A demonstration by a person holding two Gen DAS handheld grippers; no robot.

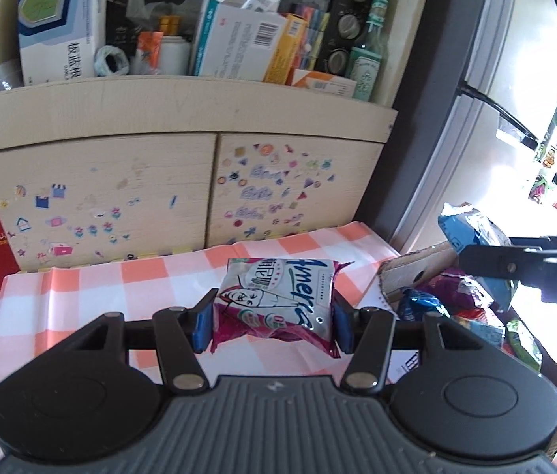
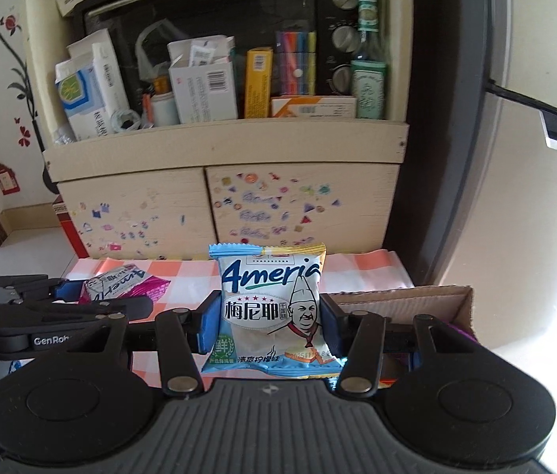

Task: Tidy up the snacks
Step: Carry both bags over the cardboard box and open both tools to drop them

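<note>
My left gripper (image 1: 273,324) is shut on a magenta-edged Ameria snack packet (image 1: 278,296), held flat above the orange-and-white checked cloth (image 1: 81,296). It also shows in the right wrist view (image 2: 120,280), with the left gripper (image 2: 65,296) at the left. My right gripper (image 2: 268,331) is shut on a blue-edged Ameria snack packet (image 2: 270,308), held upright above the cloth. In the left wrist view the right gripper (image 1: 523,268) is at the right, over a cardboard box (image 1: 408,272) holding several snack packets (image 1: 456,300).
A beige cabinet (image 1: 183,181) with stickered doors stands just behind the table, its shelf crowded with boxes, a bottle and a black toaster oven (image 2: 207,19). The cardboard box (image 2: 416,300) sits at the table's right end. A dark pillar (image 2: 448,118) rises to the right.
</note>
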